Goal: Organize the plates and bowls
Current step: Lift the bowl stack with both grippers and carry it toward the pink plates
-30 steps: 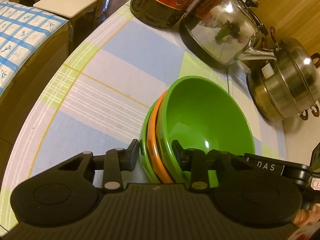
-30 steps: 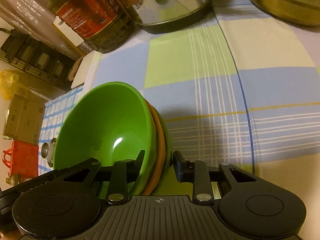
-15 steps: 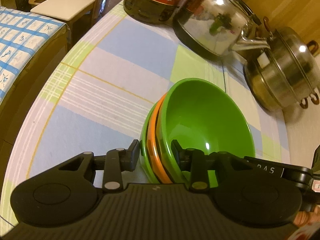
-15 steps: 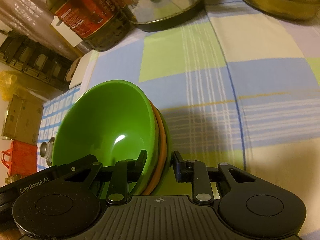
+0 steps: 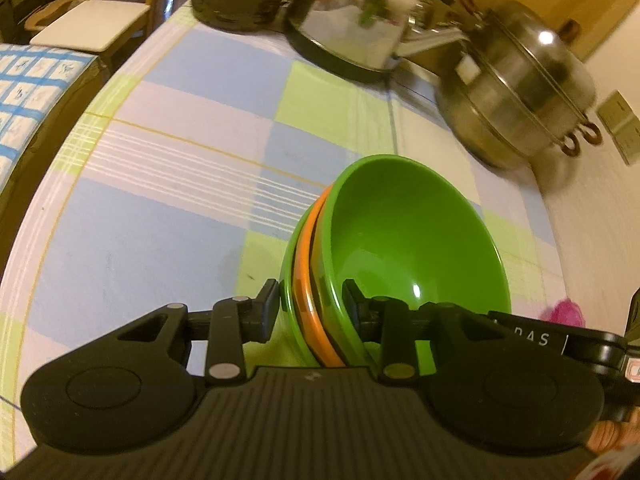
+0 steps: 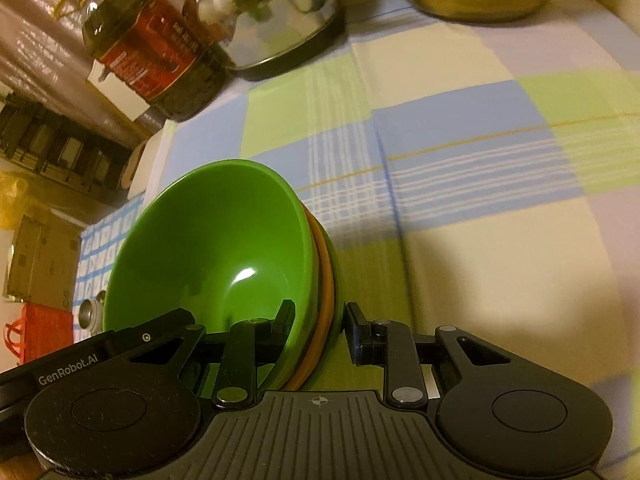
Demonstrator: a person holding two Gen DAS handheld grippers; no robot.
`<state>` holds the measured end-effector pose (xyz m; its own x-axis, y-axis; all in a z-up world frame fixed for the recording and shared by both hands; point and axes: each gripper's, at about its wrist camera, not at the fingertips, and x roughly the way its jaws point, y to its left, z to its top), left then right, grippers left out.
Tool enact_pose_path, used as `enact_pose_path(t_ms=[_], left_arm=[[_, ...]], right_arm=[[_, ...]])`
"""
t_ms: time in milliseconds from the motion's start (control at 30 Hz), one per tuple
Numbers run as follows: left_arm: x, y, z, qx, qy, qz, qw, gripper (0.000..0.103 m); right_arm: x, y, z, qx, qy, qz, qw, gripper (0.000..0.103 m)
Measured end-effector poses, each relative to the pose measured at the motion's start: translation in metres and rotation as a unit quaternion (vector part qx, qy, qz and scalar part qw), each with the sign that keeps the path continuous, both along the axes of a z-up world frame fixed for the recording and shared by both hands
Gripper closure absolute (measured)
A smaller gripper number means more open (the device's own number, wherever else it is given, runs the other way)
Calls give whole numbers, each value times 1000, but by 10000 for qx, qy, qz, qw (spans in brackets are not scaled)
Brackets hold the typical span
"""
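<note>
A nested stack of bowls, green [image 5: 412, 248] inside orange [image 5: 310, 272] inside green, is held above the checked tablecloth [image 5: 160, 184]. My left gripper [image 5: 312, 308] is shut on the stack's rim, one finger outside and one inside the top bowl. My right gripper [image 6: 318, 326] is shut on the opposite rim of the same stack [image 6: 216, 248], its orange edge [image 6: 324, 300] showing between the fingers. Each gripper's body shows at the edge of the other's view.
A steel kettle [image 5: 360, 20], a lidded steel pot [image 5: 516, 96] and a large oil bottle [image 6: 148, 56] stand at the table's far side. A chair [image 5: 88, 24] and a blue-checked surface [image 5: 28, 92] lie beyond the left edge. A pink item [image 5: 564, 310] lies at right.
Both grippers, still holding the bowl stack, have moved across the table; the kettle and pot have shifted left in the left wrist view, and the table looks farther below.
</note>
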<state>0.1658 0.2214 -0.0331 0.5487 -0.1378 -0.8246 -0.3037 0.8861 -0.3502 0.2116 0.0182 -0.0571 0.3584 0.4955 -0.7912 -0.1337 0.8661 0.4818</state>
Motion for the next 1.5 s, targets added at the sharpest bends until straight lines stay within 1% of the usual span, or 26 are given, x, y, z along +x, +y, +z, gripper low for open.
enact_pose_path(t_ms=[267, 467, 733, 1100, 1233, 1500], left_arm=[[-17, -46, 13, 85, -100, -422, 9990, 73], [-28, -86, 20, 100, -150, -824, 9964, 73], [-44, -136, 19, 15, -168, -1332, 9909, 73], [-62, -195, 16, -42, -215, -1897, 9816, 73], [-69, -214, 16, -51, -242, -2007, 9793, 73], [-78, -243, 21, -59, -281, -2094, 9774, 73]], right_arm=[[-41, -49, 12, 48, -85, -442, 9990, 77], [-75, -92, 17, 77, -70, -806, 9967, 77], [-114, -142, 27, -76, -107, -1277, 9917, 77], [-156, -198, 30, -185, -114, -1799, 9834, 77], [-169, -219, 30, -189, -133, -1924, 9811, 77], [-187, -248, 34, -166, -202, -2030, 9788, 77]])
